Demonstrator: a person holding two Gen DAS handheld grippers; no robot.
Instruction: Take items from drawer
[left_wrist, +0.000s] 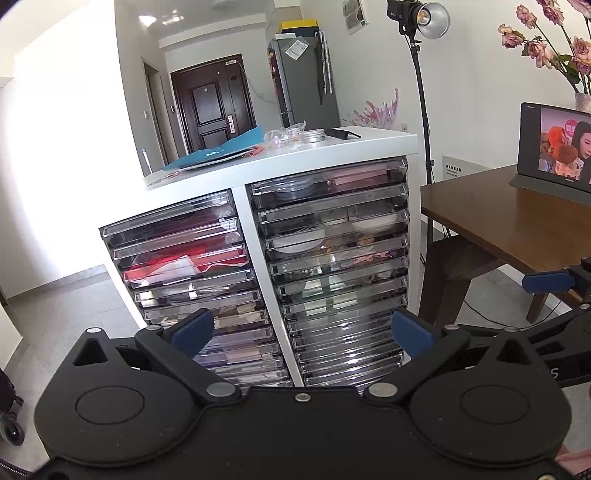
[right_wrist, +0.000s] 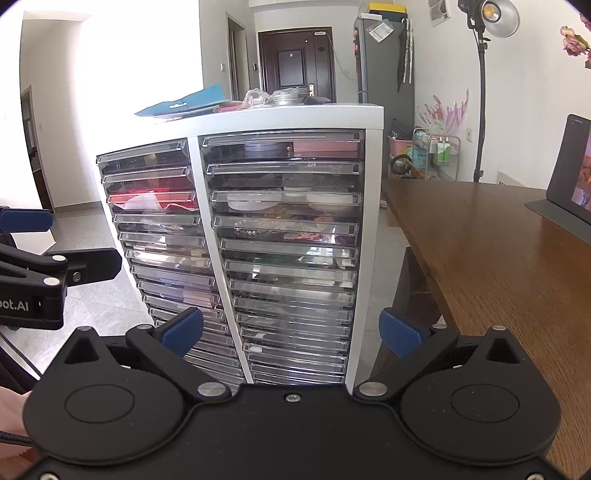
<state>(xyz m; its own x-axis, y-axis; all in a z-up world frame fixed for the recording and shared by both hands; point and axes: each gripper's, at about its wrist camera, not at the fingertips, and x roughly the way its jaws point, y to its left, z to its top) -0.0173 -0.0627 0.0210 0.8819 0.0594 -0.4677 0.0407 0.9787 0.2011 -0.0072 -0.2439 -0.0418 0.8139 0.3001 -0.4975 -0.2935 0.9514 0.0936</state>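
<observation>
Before the cabinet (left_wrist: 258, 236), both grippers are hovering wide open, holding nothing: left gripper (left_wrist: 303, 330), right gripper (right_wrist: 291, 328). Drawers (right_wrist: 284, 199) at twelve o'clock are sitting closed.

white drawer cabinet (left_wrist: 255, 236) fills mid-frame, two columns of clear drawers, all shut. on its top toward the upper middle: blue folder (left_wrist: 218, 149), round tin (left_wrist: 313, 136), crumpled plastic bags (left_wrist: 284, 134).
</observation>
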